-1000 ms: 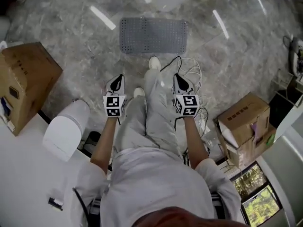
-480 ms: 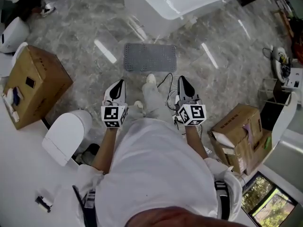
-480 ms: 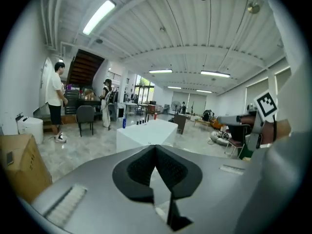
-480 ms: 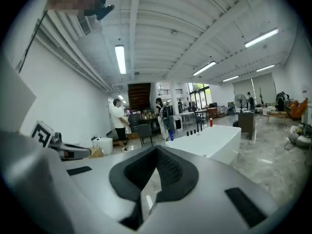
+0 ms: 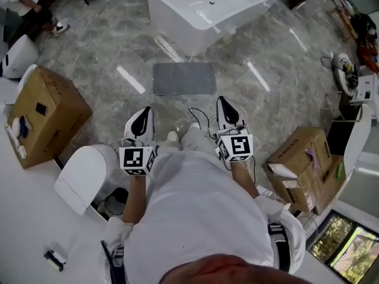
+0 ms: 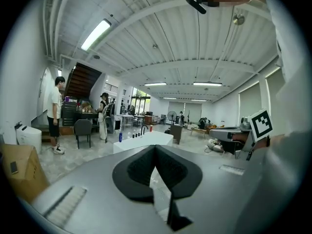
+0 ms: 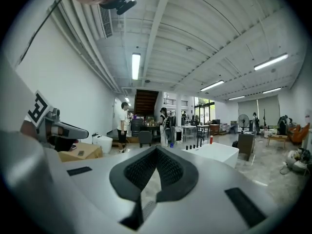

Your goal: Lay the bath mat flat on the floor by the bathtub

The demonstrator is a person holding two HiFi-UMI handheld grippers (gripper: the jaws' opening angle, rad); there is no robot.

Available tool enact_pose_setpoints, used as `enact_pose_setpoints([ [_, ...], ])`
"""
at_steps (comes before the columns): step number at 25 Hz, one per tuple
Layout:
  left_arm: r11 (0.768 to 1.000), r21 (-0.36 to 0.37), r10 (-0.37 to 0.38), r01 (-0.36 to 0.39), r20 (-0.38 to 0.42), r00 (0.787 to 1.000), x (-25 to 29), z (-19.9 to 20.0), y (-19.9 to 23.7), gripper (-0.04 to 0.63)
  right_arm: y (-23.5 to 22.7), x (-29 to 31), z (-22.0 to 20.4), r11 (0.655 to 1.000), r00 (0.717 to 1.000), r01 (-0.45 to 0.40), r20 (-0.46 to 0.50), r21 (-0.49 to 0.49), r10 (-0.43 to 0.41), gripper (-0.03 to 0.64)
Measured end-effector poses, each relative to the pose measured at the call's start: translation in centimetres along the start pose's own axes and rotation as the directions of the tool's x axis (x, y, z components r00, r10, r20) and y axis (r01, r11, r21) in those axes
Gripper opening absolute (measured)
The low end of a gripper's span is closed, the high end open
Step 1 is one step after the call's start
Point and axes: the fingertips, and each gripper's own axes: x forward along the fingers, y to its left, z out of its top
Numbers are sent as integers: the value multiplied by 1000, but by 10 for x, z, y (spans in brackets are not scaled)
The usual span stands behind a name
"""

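The bath mat [image 5: 184, 78] lies flat on the floor [image 5: 118, 46] just before the bathtub [image 5: 213, 7]; the person [image 5: 201, 212] has straightened and backed off, so it sits farther away; the left gripper [image 5: 143, 112] and right gripper [image 5: 223, 102] hang with fingers [image 6: 134, 172] closed, empty; the task looks finished.

No txt I can read in any view. Marker cubes, lower left [image 5: 137, 160] & lower center-right [image 5: 235, 147] of head view: b/w square patterns only, no letters or nos. Cardboard box [image 5: 294, 157], right of frame: any print too small to make out.
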Motion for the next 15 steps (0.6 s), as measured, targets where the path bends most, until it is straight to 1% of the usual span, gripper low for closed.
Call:
enact_pose_setpoints([
  [3,1000,19,-3,2,8,1000,-8,7,-6,-5,-8,-14,8,1000,1000,6,28,8,-6,-3],
  [6,1000,20,1,-1,-4,1000,-9,8,-15,-5,-26,-30,12,999,998,38,41,4,-38,-3],
  [8,1000,25,-4,5,-13,1000,-6,9,-28,-5,-38,-42,17,999,997,54,50,-4,-54,-2],
  [10,999,51,-4,5,-15,1000,-3,14,-42,-5,-47,-53,23,998,996,61,66,-19,-60,-3],
  [12,998,70,1,0,-13,1000,2,22,-56,-5,-56,-62,34,998,994,61,96,-19,-59,-3],
  [15,997,76,-25,25,-5,1000,3,29,-82,-5,-66,-80,54,998,987,64,148,-28,-59,-3],
])
